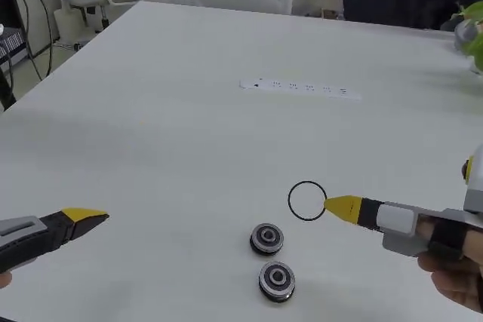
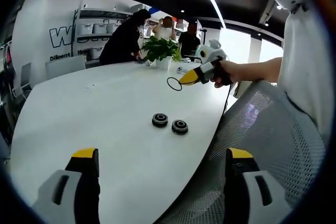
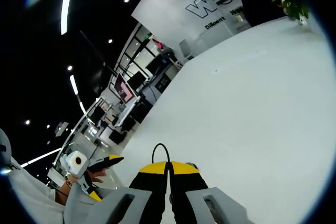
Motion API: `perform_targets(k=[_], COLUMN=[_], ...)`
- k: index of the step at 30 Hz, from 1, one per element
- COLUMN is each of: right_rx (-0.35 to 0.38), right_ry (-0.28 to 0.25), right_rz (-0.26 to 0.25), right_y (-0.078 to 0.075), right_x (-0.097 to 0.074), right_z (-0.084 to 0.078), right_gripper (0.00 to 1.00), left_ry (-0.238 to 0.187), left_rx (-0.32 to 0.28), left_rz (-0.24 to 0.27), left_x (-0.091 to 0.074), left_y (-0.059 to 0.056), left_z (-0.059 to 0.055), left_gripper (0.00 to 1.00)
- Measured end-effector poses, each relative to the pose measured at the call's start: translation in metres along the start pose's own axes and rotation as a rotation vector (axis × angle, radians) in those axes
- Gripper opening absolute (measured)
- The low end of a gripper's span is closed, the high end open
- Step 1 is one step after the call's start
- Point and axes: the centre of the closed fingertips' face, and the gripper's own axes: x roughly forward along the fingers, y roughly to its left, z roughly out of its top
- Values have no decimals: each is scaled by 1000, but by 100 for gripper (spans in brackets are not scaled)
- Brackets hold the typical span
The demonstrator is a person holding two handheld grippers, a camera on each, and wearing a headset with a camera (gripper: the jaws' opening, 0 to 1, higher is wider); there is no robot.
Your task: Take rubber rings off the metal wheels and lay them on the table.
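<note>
Rubber ring (image 1: 307, 201): a round loop with its open face toward the head view, extending left from the right claw (image 1: 329, 204). The jaws are closed together on the ring's right edge. Right hand (image 1: 453, 258) holds the claw near level, tip pointing left. The ring sits just beyond the far wheel (image 1: 267, 238) and near wheel (image 1: 277, 279), both flat on the white surface (image 1: 189, 133). Left claw (image 1: 96, 218) at lower left points right, jaws wide apart, empty
</note>
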Motion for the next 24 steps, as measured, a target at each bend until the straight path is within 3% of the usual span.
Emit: perform_targets(k=[15,20,24], right_rx=[-39,0,-10], right_ry=[32,15,23], right_rz=[31,74,81], right_y=[16,26,29], right_x=[10,14,17], right_z=[-7,-4,-6], right_gripper=[0,0,0], left_ry=[12,20,31], left_rx=[4,6,9], left_rz=[8,-2,-7], left_x=[1,3,3], left_y=[1,-1,-1], left_z=[-2,-3,-4], left_gripper=[99,99,99])
